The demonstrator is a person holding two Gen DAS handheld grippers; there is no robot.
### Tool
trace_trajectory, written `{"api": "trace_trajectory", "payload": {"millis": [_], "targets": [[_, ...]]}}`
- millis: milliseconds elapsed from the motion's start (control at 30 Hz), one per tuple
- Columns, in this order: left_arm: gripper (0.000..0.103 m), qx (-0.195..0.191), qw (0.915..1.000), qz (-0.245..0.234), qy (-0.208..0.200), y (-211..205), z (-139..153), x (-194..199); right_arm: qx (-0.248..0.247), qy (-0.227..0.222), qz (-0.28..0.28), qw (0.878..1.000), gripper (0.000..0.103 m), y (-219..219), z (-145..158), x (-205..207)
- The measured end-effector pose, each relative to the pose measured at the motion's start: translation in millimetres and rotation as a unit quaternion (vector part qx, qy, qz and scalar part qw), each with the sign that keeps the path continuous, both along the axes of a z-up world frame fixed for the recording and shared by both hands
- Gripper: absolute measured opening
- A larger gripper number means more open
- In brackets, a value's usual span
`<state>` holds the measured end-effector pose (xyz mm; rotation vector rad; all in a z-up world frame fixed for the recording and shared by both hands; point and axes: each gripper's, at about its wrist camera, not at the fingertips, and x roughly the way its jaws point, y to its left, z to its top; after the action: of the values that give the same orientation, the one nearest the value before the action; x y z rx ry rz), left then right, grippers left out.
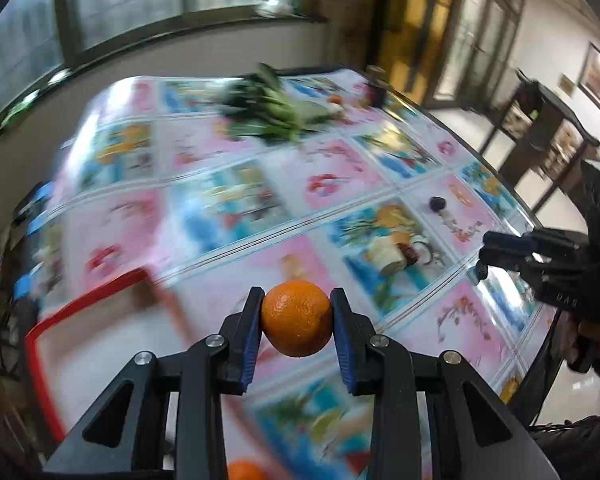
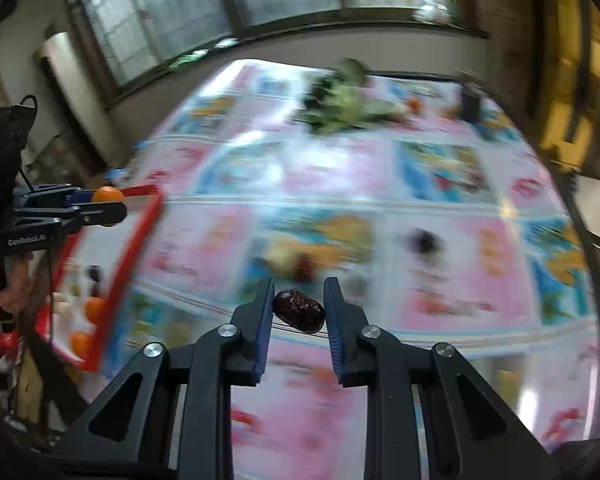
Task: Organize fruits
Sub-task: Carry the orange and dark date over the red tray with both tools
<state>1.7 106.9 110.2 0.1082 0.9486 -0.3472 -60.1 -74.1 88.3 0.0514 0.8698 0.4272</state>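
Note:
An orange [image 1: 296, 320] is clamped between the blue pads of my left gripper [image 1: 297, 292], held in the air above the table and just right of a white tray with a red rim [image 1: 80, 304]. In the right wrist view that gripper [image 2: 112, 205] holds the orange [image 2: 107, 195] over the tray's far corner [image 2: 140, 220]. My right gripper [image 2: 299, 282] is shut on a dark red date [image 2: 299, 310], lifted over the patterned tablecloth. Two oranges [image 2: 94, 308] and a dark fruit [image 2: 95, 273] lie in the tray. The right gripper [image 1: 482, 258] shows at the table's right edge.
A small dark fruit [image 1: 437, 203] [image 2: 424, 240] lies on the tablecloth. Leafy greens [image 1: 276, 112] [image 2: 348, 104] lie at the far side near a dark cup [image 2: 471, 106]. Another orange [image 1: 244, 472] shows below my left gripper. A window wall stands behind the table.

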Motion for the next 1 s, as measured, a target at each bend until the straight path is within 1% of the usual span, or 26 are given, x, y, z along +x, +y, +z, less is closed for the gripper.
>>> {"api": "trace_trajectory", "payload": {"millis": [100,200,233,300,433,567,667,767,833,900,1000], "targets": [[0.032,0.008,0.9992,0.039,-0.005,38.2,10.4,-24.0,0.009,-0.008,0.039,0.999,0.026,44.2,7.4,-5.5],[0.032,0.014,0.9974,0.071,-0.003,69.7,13.4,-43.7,0.019,-0.011,0.082,0.996,0.027,92.9,11.6,-15.3],[0.032,0.02,0.9965,0.082,-0.004,80.5,12.9,-52.1,0.019,-0.011,0.091,0.996,0.027,102.8,11.6,-17.8],[0.032,0.025,0.9946,0.101,0.0,96.9,10.6,-67.1,0.022,-0.008,0.119,0.993,0.027,132.9,10.5,-24.3],[0.032,0.019,0.9923,0.122,0.009,117.1,2.6,-93.3,0.023,-0.001,0.164,0.986,0.027,180.8,6.6,-39.4],[0.032,0.024,0.9903,0.136,0.015,125.9,-10.7,-115.2,0.025,0.013,0.195,0.98,0.027,213.9,-3.4,-51.7],[0.032,0.005,0.988,0.153,0.021,139.4,-16.6,-124.7,0.018,0.019,0.213,0.977,0.027,235.0,-10.2,-59.1],[0.032,0.004,0.9864,0.162,0.026,149.2,-22.2,-133.5,0.006,0.025,0.224,0.974,0.027,252.4,-20.1,-63.6],[0.032,0.002,0.9856,0.165,0.036,153.9,-28.7,-140.1,-0.001,0.031,0.23,0.973,0.027,260.8,-27.1,-65.6],[0.032,0.017,0.9847,0.168,0.043,154.7,-38.1,-145.8,-0.012,0.038,0.232,0.972,0.027,268.7,-36.0,-66.1],[0.032,0.01,0.9836,0.171,0.056,157.4,-48.7,-150.1,-0.022,0.049,0.237,0.97,0.027,274.0,-46.4,-67.7]]}}
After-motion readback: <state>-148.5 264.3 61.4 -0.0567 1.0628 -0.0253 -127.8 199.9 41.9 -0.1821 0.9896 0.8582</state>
